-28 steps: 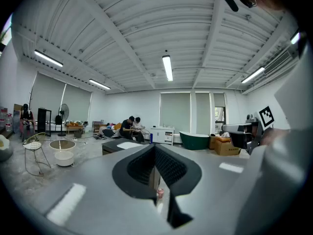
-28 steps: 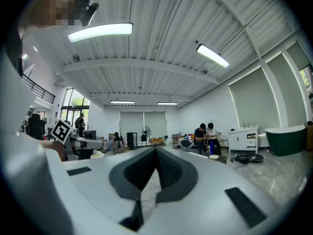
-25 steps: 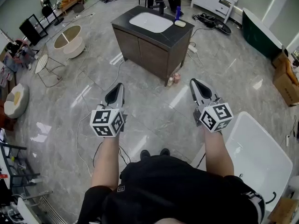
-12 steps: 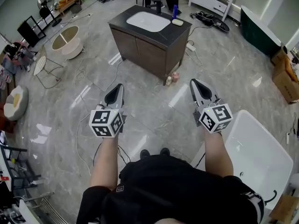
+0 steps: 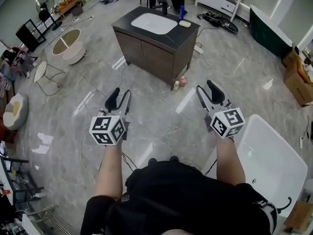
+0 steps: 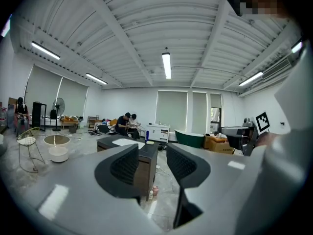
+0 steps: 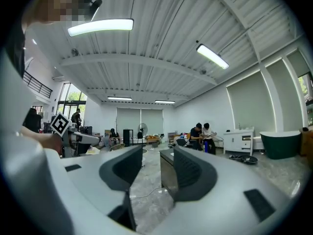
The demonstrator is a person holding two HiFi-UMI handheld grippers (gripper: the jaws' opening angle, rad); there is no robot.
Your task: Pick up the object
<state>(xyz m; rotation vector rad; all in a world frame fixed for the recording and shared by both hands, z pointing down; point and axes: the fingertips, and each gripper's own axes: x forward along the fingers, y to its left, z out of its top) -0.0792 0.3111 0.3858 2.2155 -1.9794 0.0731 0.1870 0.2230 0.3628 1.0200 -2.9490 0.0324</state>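
I stand on a grey marble floor and hold both grippers out at waist height. My left gripper (image 5: pixel 120 94) and right gripper (image 5: pixel 205 87) both point at a dark vanity cabinet (image 5: pixel 156 48) a few steps ahead. Their jaws are opening, and nothing is between them. The left gripper view shows the left gripper (image 6: pixel 152 153) with an empty gap, and the cabinet (image 6: pixel 144 165) beyond it. In the right gripper view the right gripper (image 7: pixel 157 155) is likewise empty. On the cabinet top are a white sink basin (image 5: pixel 154 22), a blue bottle (image 5: pixel 182 11) and a small pale dish (image 5: pixel 185 23).
Two small bottles (image 5: pixel 180 83) stand on the floor at the cabinet's near corner. A white bathtub (image 5: pixel 279 170) lies close on my right, a dark green tub (image 5: pixel 266 26) farther back. A round white basin (image 5: pixel 68 43), a wire chair (image 5: pixel 46 70) and floor cables (image 5: pixel 85 131) lie left. People sit behind the cabinet.
Both grippers' jaws have parted from shut to open. The cabinet has drifted slightly up and left in the head view; the grippers hold about the same place.
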